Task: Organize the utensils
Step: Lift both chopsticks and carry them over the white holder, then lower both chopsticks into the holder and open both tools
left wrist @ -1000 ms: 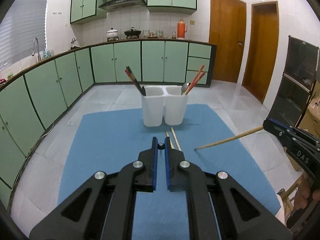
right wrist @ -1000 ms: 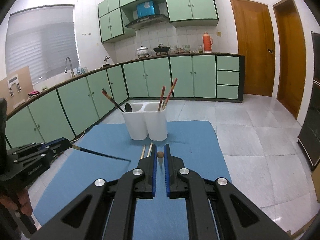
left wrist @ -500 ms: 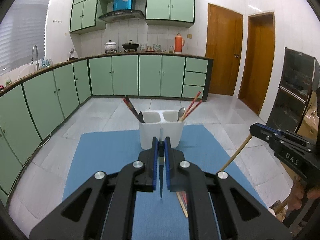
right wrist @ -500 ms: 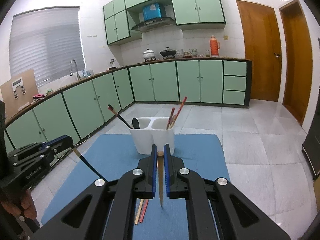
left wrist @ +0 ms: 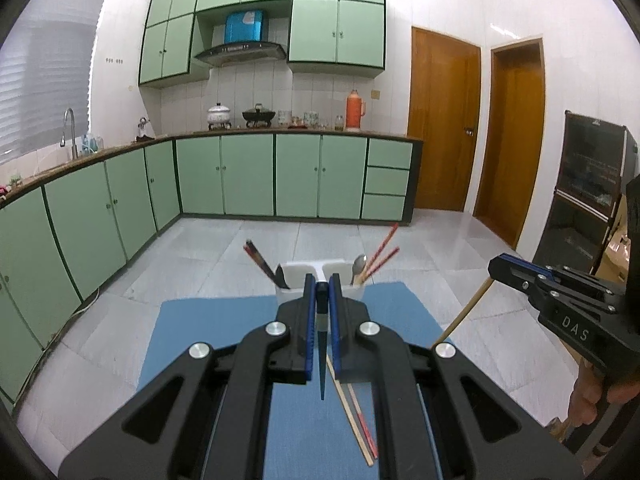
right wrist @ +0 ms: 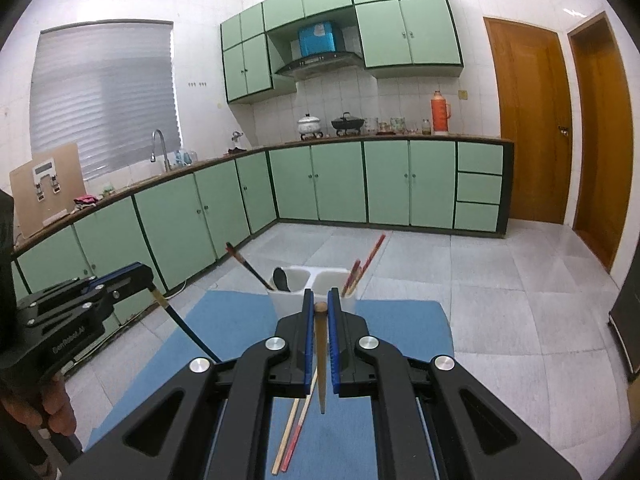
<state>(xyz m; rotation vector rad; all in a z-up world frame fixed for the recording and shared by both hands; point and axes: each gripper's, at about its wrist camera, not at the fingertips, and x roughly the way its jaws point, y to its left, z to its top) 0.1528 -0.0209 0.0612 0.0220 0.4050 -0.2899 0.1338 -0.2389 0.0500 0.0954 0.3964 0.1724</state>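
My left gripper (left wrist: 321,286) is shut on a dark chopstick (left wrist: 321,356) that hangs point-down above the blue mat (left wrist: 208,344). My right gripper (right wrist: 319,300) is shut on a wooden chopstick (right wrist: 321,364), also hanging point-down. The white two-compartment holder (right wrist: 308,280) stands at the mat's far edge, ahead of both grippers. Its left cup holds dark chopsticks (right wrist: 246,264) and a black spoon (right wrist: 281,280); its right cup holds red chopsticks (right wrist: 366,266) and a metal spoon (left wrist: 359,266). Two loose chopsticks, one tan and one red (right wrist: 294,430), lie on the mat below the grippers.
The mat lies on a low surface above a tiled floor (right wrist: 500,280). Green cabinets (right wrist: 340,184) line the back and left walls. Wooden doors (right wrist: 532,120) are at the right. A dark cabinet (left wrist: 588,184) stands to the right of the mat.
Both grippers have risen and tilted up, so the held chopsticks swung from lying near level to hanging point-down. The holder now sits lower and farther in both views.
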